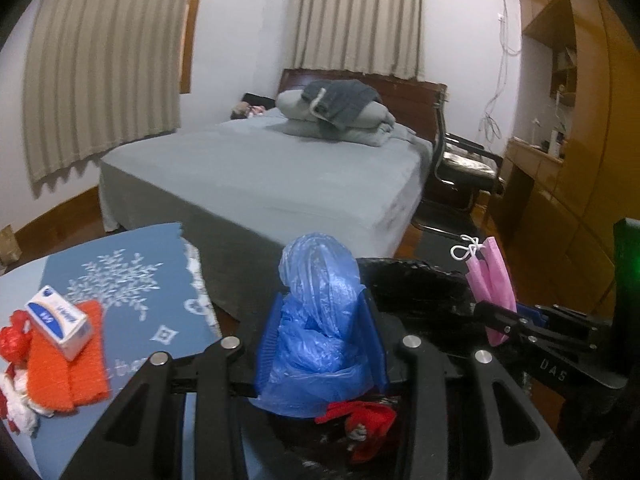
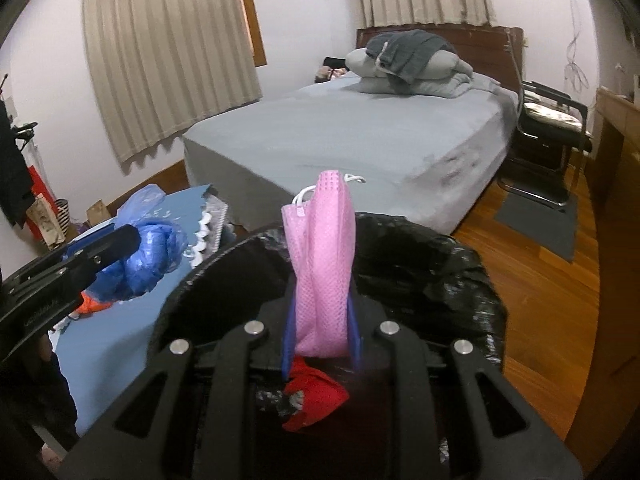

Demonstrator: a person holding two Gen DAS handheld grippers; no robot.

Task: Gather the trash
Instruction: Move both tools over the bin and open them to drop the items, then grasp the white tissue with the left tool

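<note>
My left gripper (image 1: 322, 320) is shut on a crumpled blue plastic bag (image 1: 320, 280) and holds it over the near rim of a bin lined with a black bag (image 1: 416, 280). My right gripper (image 2: 322, 320) is shut on a folded pink face mask (image 2: 324, 264) with white ear loops, held above the open bin (image 2: 440, 248). A red crumpled item (image 2: 316, 400) lies inside the bin; it also shows in the left wrist view (image 1: 360, 416). The mask shows at right in the left wrist view (image 1: 492, 280), the blue bag at left in the right wrist view (image 2: 148, 252).
A low table with a blue cloth (image 1: 132, 280) stands left of the bin, holding a small white and blue box (image 1: 60, 320), an orange cloth (image 1: 68, 368) and red and white scraps (image 1: 16, 344). A grey bed (image 1: 280, 176) lies behind, a chair (image 1: 464, 168) and wooden cabinets (image 1: 568, 168) to the right.
</note>
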